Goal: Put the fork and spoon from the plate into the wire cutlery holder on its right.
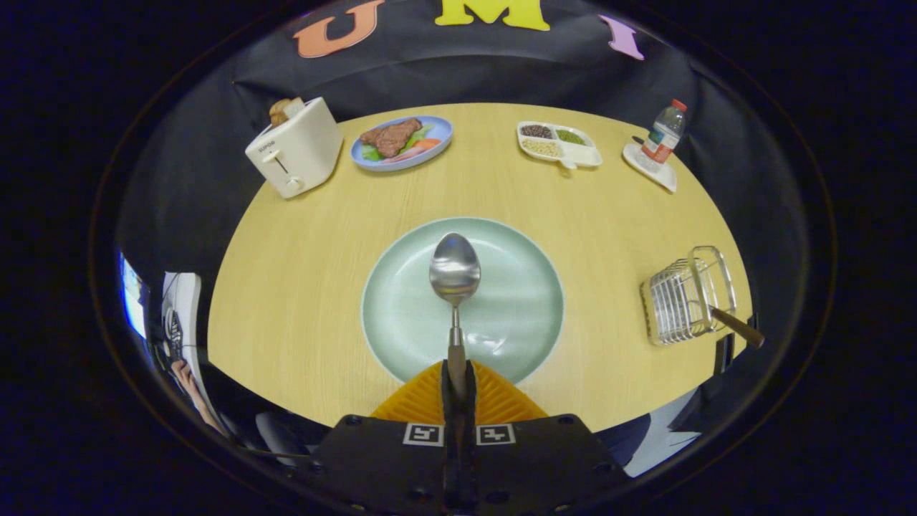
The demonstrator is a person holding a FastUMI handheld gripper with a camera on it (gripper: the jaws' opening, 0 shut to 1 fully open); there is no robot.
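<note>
My gripper (457,373) is shut on the handle of a metal spoon (454,276), whose bowl points straight ahead of the fingers over a pale green plate (401,315). The spoon appears lifted above the plate. To the right of the plate stands the wire cutlery holder (680,297), with a brown wooden handle (738,327) sticking out of it toward the table's near right edge; the utensil's head is hidden inside the wires.
On the round wooden table (301,287), a white toaster (295,147) with bread stands far left. A blue plate of food (401,142), a divided white dish (560,143) and a water bottle (663,135) on a coaster line the far side.
</note>
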